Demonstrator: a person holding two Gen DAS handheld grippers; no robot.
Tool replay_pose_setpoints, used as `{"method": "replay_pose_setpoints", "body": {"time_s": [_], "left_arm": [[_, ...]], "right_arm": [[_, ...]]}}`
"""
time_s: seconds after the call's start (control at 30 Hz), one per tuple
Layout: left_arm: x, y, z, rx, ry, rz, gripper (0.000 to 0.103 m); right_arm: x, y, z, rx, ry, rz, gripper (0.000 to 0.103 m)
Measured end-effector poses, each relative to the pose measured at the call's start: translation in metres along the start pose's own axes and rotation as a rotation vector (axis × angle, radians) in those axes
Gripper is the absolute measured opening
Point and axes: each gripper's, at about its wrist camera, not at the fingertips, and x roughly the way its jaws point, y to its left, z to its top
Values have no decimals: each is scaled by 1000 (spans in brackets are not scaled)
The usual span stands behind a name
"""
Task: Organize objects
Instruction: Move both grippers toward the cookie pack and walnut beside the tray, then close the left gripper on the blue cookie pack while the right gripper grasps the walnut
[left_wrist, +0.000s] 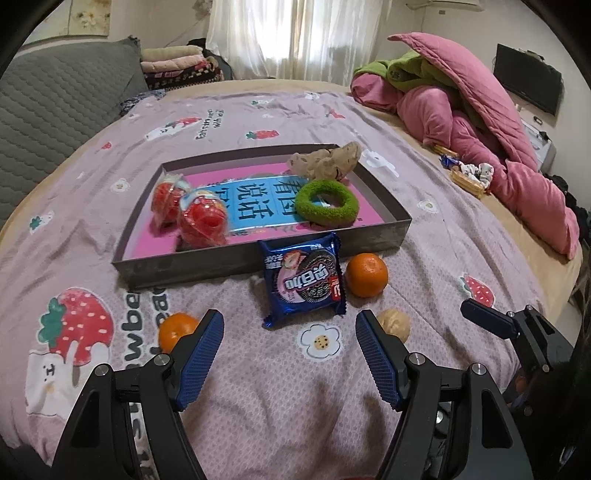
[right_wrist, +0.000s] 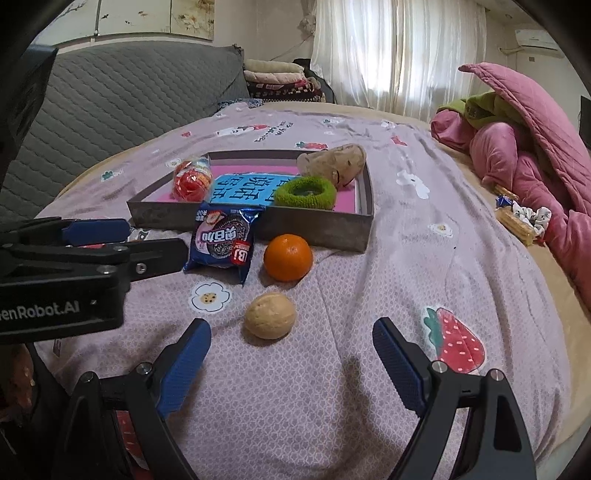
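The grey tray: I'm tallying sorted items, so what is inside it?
Inside the grey tray: two red wrapped snacks, a green ring, a beige lumpy thing, over a pink-and-blue printed sheet, partly covered.

Bedspread (left_wrist: 436, 236) pale mauve, fine dotted lattice, printed with red strawberries and white flowers. Tray (left_wrist: 229, 260) dull grey-brown walls, pink floor with a blue panel of dark characters. Scrunchie (left_wrist: 328, 203) fuzzy green. Two packets (left_wrist: 201, 219) red under clear wrap. Cookie pack (left_wrist: 304, 280) dark blue with pink. Oranges (left_wrist: 366, 275) bright orange; walnut (right_wrist: 270, 315) tan. Quilt (left_wrist: 491, 122) pink over green. Tongs (left_wrist: 290, 354) black, blue textured pads.
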Motion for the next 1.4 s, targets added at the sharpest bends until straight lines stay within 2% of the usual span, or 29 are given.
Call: {"method": "replay_pose_setpoints", "body": {"time_s": [0.3,0.93,1.2,1.33,1.4], "left_arm": [[28,-8,12,-5,12,-2,75],[72,3,22,-58,49,-29,75],[81,1,23,-62,53,-37,75],[83,0,24,-60,51,-36,75],[84,0,23,-64,53,-43,75]], "right_arm": [[11,1,1,-6,14,5,89],[42,3,6,-11,69,-13,88],[48,5,6,-17,75,-33,72],[47,6,7,-22,65,-38,57],[46,7,6,-35,64,-48,52]]}}
